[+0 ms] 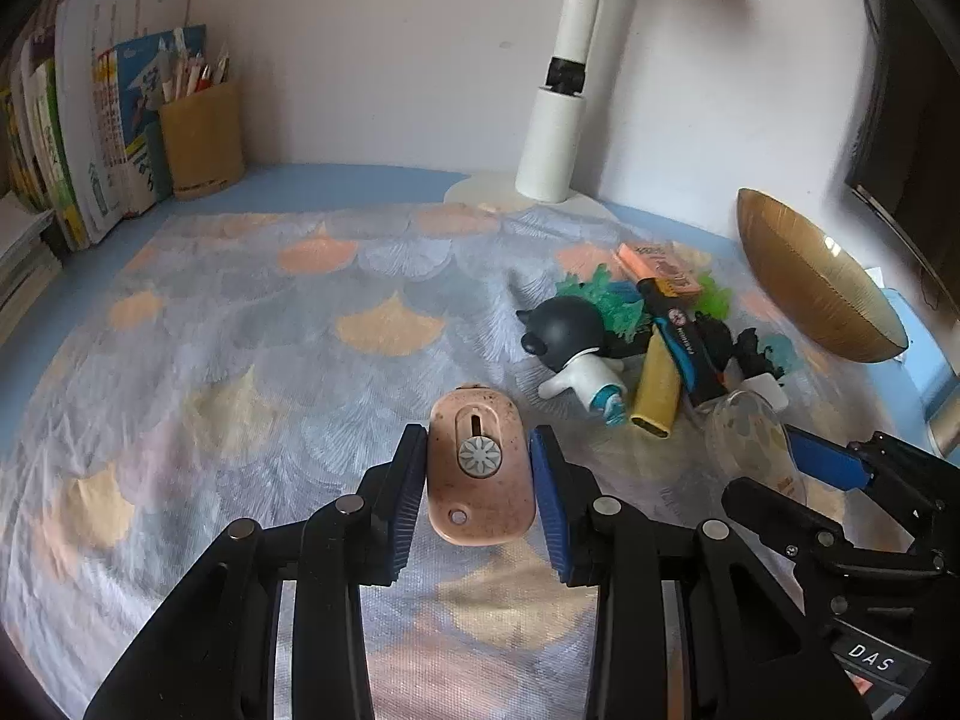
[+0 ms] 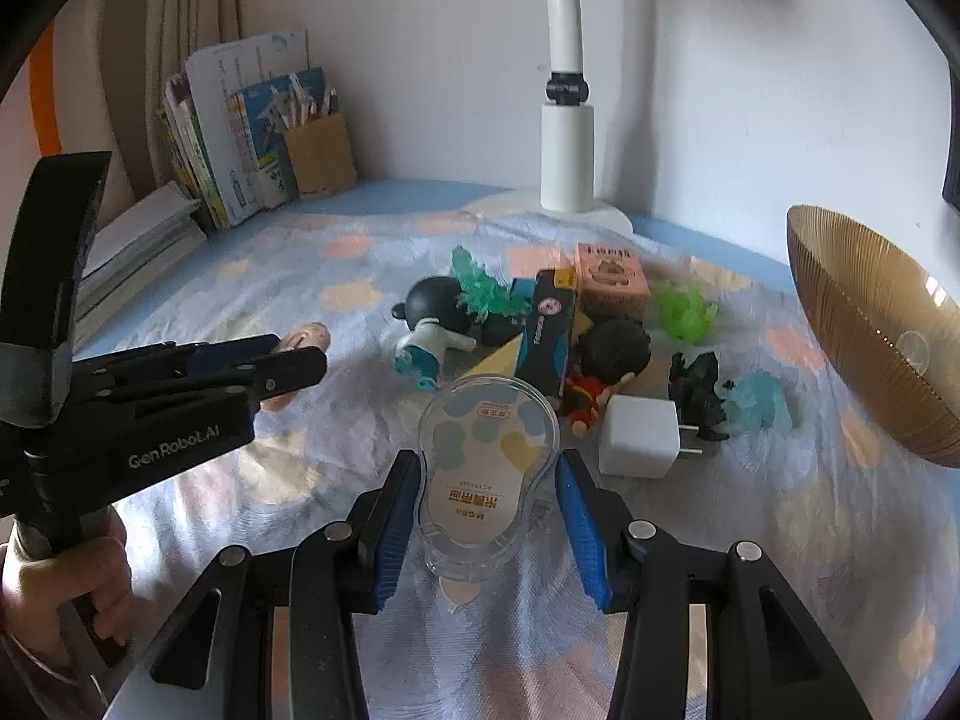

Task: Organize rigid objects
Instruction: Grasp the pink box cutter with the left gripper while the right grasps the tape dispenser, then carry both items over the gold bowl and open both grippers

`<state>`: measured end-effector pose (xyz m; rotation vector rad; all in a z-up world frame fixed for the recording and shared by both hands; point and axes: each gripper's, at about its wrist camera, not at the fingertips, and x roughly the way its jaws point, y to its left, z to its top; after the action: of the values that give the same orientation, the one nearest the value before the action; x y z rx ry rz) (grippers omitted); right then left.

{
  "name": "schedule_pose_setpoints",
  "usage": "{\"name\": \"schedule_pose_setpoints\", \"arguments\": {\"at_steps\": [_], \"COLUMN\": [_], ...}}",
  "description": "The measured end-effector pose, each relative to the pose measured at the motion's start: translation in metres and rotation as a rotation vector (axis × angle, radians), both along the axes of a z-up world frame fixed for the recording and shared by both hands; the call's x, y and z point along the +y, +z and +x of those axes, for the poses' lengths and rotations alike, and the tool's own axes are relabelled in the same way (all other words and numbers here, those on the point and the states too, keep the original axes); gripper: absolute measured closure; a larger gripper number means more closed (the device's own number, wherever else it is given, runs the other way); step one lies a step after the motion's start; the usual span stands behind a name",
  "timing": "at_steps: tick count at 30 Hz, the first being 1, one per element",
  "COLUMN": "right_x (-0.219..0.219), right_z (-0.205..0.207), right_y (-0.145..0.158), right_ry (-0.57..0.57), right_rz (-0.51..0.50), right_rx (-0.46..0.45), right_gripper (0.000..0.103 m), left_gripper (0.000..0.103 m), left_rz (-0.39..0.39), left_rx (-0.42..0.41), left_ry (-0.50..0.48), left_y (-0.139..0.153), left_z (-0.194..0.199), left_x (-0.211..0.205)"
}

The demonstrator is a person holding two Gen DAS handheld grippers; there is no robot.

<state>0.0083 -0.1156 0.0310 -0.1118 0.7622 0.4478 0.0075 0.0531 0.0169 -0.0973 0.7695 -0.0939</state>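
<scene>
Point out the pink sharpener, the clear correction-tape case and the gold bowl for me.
pink sharpener (image 1: pixel 480 474), left wrist view, on its top face by the dial.
clear correction-tape case (image 2: pixel 480 468), right wrist view, on its label.
gold bowl (image 2: pixel 870 330), right wrist view, on its ribbed inner wall.

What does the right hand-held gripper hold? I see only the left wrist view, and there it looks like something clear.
Observer: The right hand-held gripper holds a clear plastic case with a printed card inside.
Operator: Is anything hidden behind the pile?
Observer: Yes, a white charger plug lies beside a red-clothed figurine.
Operator: And my left hand-held gripper?
Observer: From the side, a person's hand is gripping its handle, and the pink object sticks out past its fingers.
</scene>
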Motion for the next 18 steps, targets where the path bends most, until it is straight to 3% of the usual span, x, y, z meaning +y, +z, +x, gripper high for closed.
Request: {"name": "schedule_pose_setpoints", "arguments": {"at_steps": [11,18], "right_x": [-0.014,-0.033], "right_z": [-0.011,-0.020], "right_y": [0.011,0.020], "right_ry": [-0.005,-0.024], "right_rz": [0.090,0.199], "right_rx": [-0.066,-0.116], "right_gripper": [0.057,0.057], "left_gripper": [0.071,0.071], "left_rz": [0.004,0.004], "left_rx": [-0.046,-0.059], "left_ry": [0.020,0.056], "left_y": [0.004,0.006], "left_z": [-0.005,-0.007], "left_x": [0.000,0.005]}}
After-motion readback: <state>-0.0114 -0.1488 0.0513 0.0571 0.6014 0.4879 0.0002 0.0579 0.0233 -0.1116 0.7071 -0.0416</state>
